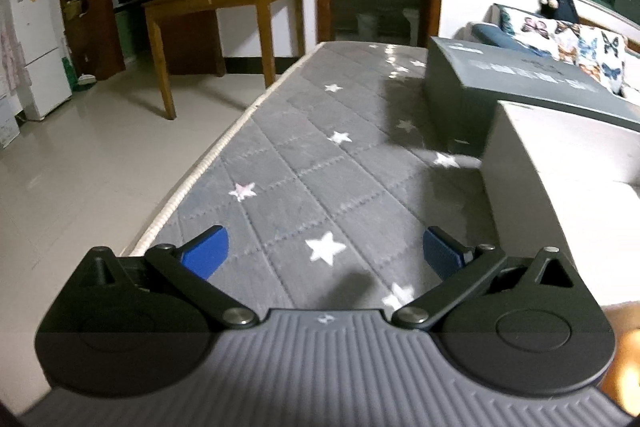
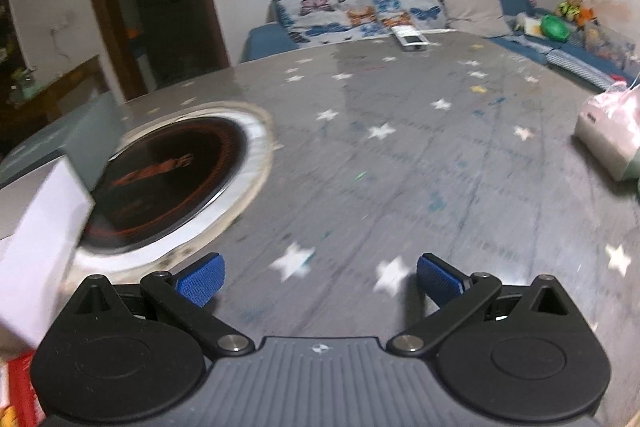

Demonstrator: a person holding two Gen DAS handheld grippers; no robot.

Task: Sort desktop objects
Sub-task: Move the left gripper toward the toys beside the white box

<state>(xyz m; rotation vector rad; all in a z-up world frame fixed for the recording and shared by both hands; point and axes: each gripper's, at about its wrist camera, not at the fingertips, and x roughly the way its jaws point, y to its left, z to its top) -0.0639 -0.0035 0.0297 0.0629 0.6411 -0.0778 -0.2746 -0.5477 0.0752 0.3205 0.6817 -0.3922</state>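
The star-patterned gray cloth point(image 1: 320, 155) runs bare ahead of my left gripper point(image 1: 324, 251), its corded edge dropping to the floor on the left. A white box point(image 1: 568, 187) and dark gray box point(image 1: 512, 79) crowd the right; their lettering is unreadable. My right gripper point(image 2: 320, 277) is also spread wide and empty, a round burner point(image 2: 168, 179) beside it.

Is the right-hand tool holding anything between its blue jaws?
No. The right gripper has its jaws spread wide apart, with only the star-patterned grey table cover visible between them.
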